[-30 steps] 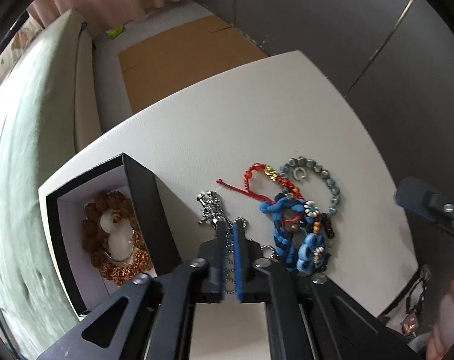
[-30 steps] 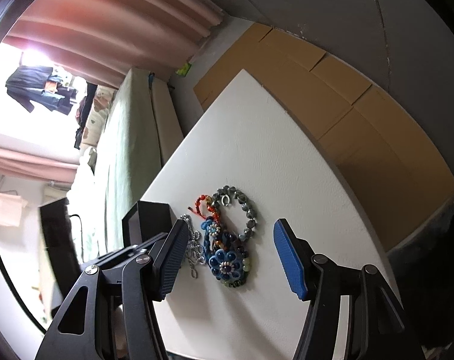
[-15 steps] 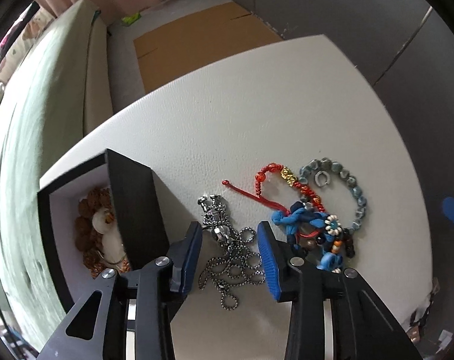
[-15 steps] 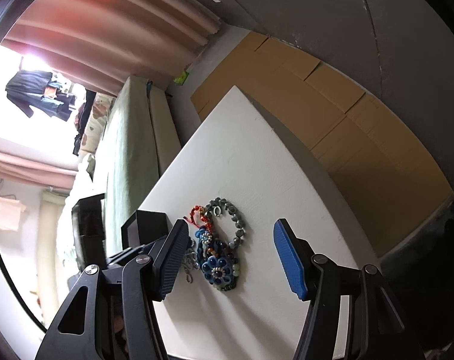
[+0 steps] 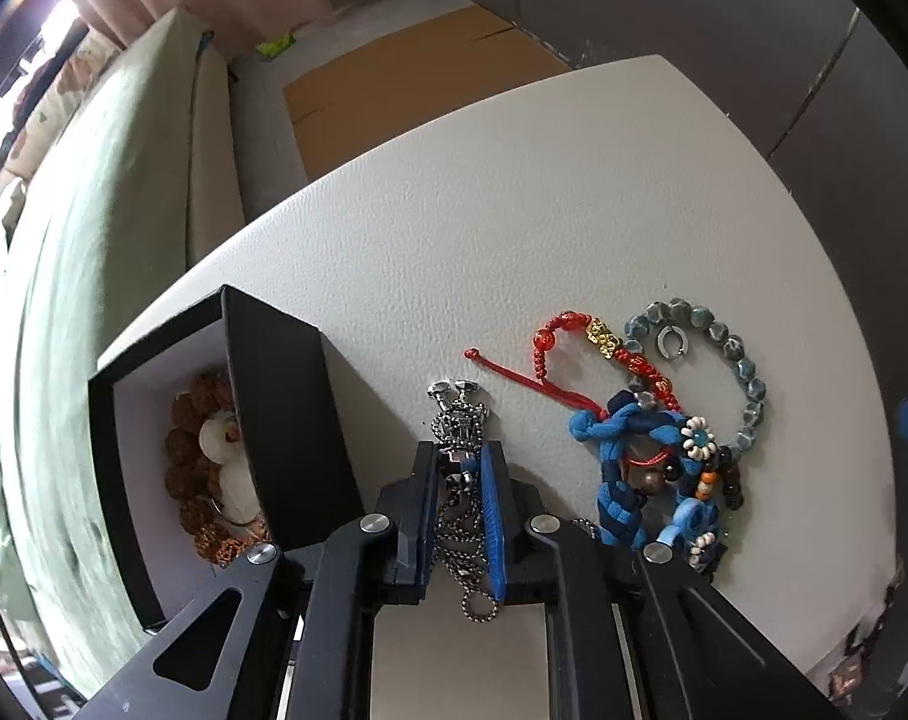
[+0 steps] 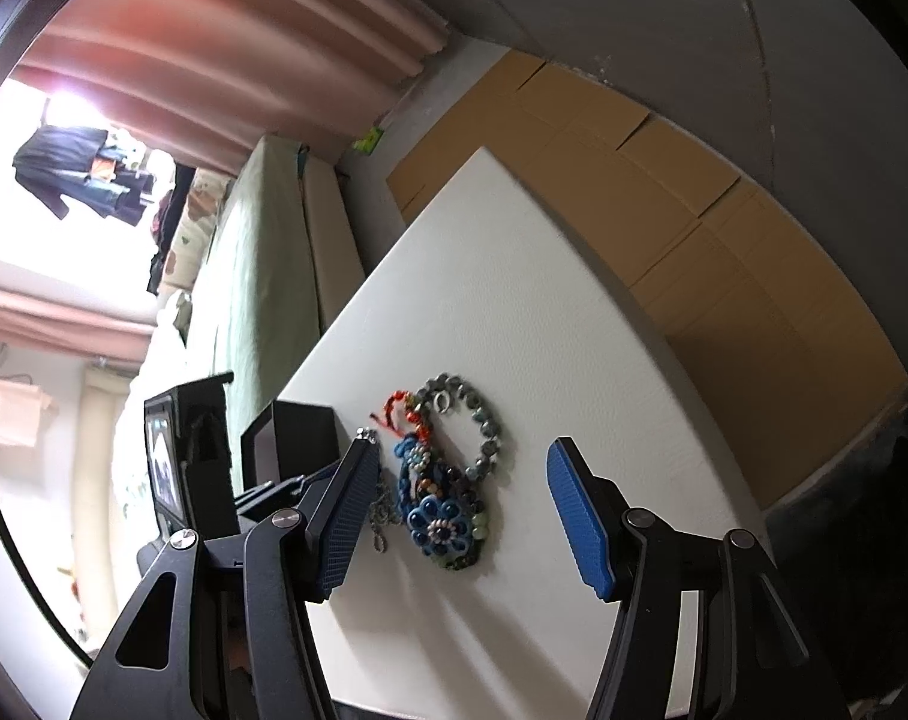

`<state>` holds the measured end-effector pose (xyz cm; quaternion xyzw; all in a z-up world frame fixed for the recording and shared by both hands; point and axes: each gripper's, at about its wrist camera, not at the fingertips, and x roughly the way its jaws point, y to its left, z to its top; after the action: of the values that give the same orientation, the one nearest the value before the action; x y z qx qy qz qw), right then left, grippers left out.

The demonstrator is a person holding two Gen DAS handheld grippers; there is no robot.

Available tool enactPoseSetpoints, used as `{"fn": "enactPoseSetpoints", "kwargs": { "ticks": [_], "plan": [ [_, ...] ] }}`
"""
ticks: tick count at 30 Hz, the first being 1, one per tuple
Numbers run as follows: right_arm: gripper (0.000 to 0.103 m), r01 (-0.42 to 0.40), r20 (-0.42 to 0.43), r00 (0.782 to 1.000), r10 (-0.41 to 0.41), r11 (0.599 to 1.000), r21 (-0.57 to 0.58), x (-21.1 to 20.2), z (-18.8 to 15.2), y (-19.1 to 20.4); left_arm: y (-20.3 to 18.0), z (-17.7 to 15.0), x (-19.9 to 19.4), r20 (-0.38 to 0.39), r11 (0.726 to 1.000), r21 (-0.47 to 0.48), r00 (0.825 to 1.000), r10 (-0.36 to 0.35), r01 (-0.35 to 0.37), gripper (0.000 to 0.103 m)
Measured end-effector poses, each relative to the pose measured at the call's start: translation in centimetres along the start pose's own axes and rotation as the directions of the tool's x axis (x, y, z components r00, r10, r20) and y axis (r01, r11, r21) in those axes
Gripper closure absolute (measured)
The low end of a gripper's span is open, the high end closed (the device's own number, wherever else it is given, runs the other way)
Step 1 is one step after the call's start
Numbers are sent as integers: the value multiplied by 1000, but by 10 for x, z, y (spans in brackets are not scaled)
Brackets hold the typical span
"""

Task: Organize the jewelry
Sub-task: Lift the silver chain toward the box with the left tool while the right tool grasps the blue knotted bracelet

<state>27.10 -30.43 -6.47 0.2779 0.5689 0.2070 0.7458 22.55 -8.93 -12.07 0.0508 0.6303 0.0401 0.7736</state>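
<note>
My left gripper (image 5: 460,456) points down at the white table (image 5: 514,210). Its jaws are closing, with the silver chain necklace (image 5: 461,420) pinched between the blue pads; the pendant sticks out past the tips. Left of it stands a black box (image 5: 286,420) holding a brown bead bracelet (image 5: 181,450). To the right lie a red cord bracelet (image 5: 574,324), a grey-blue bead bracelet (image 5: 748,372), a small silver ring (image 5: 670,342) and a blue braided bracelet (image 5: 616,480). My right gripper (image 6: 459,447) hangs open above the blue flower bracelet (image 6: 439,522), holding nothing.
A green couch (image 5: 94,240) runs along the table's left side. Flat cardboard (image 5: 406,60) covers the floor beyond the far edge. The table's far half (image 6: 502,276) is bare. A dark device with a screen (image 6: 172,462) stands left of the box.
The left jaws went from shut to open over the chain, then closed on it, and the gripper sank toward the table. The right gripper kept still and open.
</note>
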Motion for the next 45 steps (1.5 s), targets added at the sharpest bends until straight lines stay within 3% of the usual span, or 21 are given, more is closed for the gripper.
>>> {"fn": "enactPoseSetpoints", "kwargs": {
  "ticks": [12, 18, 21, 28, 36, 39, 42, 45],
  "plan": [
    [43, 27, -6, 1000, -28, 999, -42, 12, -4, 8, 33, -9, -69, 143, 998, -37, 989, -39, 45, 90],
    [58, 48, -58, 997, -56, 992, -121, 36, -10, 23, 54, -18, -105, 196, 997, -61, 980, -33, 46, 90],
    [60, 69, -75, 994, -82, 986, -154, 53, -11, 31, 66, -19, -122, 221, 996, -75, 975, -22, 40, 90],
    [60, 151, -54, 984, -169, 958, -245, 78, -9, 47, 83, -16, -154, 284, 994, -100, 959, -3, 33, 90],
    [66, 162, -35, 982, -184, 929, -331, 82, -11, 60, 87, -14, -186, 326, 995, -103, 945, 19, 16, 90],
    [67, 200, -48, 971, -234, 906, -374, 90, -16, 65, 88, -14, -192, 333, 995, -104, 943, 26, 10, 90],
    [89, 223, -47, 964, -263, 887, -405, 94, -18, 68, 89, -14, -196, 335, 994, -106, 942, 32, 3, 90],
    [89, 199, -29, 973, -230, 892, -406, 83, -18, 70, 89, -17, -205, 347, 995, -104, 937, 37, -1, 90]
  ]
}}
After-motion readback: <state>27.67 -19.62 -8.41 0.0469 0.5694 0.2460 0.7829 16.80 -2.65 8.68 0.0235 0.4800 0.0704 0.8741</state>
